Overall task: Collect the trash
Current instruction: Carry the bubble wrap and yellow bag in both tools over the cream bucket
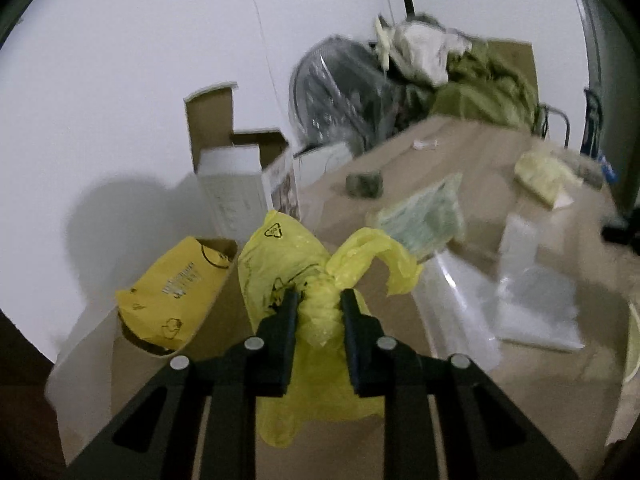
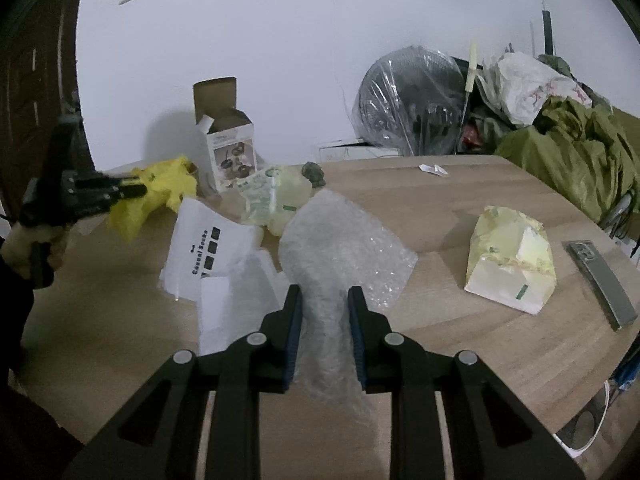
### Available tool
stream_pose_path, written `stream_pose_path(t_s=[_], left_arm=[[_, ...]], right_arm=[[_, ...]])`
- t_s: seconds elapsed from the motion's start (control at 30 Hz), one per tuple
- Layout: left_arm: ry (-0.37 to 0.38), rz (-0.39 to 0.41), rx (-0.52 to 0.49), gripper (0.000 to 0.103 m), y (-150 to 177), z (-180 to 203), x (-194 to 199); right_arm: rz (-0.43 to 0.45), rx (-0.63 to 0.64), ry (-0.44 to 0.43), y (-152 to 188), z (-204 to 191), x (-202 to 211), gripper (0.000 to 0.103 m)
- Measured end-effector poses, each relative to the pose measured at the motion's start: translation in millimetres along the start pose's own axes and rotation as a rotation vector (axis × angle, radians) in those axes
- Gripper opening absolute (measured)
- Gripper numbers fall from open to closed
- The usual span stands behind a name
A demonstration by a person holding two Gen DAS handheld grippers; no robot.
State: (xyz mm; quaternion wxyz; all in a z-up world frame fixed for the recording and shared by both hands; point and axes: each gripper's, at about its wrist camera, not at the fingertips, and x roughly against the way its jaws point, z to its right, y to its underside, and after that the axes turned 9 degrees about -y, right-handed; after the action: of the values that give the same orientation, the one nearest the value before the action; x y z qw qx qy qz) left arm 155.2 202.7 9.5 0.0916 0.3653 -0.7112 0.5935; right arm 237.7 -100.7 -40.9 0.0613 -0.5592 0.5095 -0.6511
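Left gripper (image 1: 319, 300) clamps a yellow bag (image 1: 288, 256); right gripper (image 2: 323, 300) pinches bubble wrap (image 2: 340, 248), both above the table (image 2: 460, 200).

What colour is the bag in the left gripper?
Yellow bag with black print; clearest in the left wrist view.

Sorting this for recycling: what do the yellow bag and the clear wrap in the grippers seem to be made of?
Yellow bag: thin plastic film by the look, glossy and crumpled, printed with a recycling symbol. Bubble wrap: clear soft plastic, its surface covered in small air pockets.
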Motion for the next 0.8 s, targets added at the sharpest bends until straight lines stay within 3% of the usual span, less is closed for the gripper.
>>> stream_pose_path(t_s=[0.43, 0.63, 0.8], left_arm=[[0.013, 0.17, 0.153, 0.02, 20, 11, 84], [0.05, 0.198, 0.187, 0.02, 24, 16, 107], [0.107, 0.211, 0.159, 0.02, 24, 38, 117]], right_arm=[[0.007, 0.008, 0.0, 23, -23, 20, 0.021], [0.026, 0.008, 0.017, 34, -26, 39, 0.021], [0.04, -0.006, 0.043, 48, -23, 60, 0.021]])
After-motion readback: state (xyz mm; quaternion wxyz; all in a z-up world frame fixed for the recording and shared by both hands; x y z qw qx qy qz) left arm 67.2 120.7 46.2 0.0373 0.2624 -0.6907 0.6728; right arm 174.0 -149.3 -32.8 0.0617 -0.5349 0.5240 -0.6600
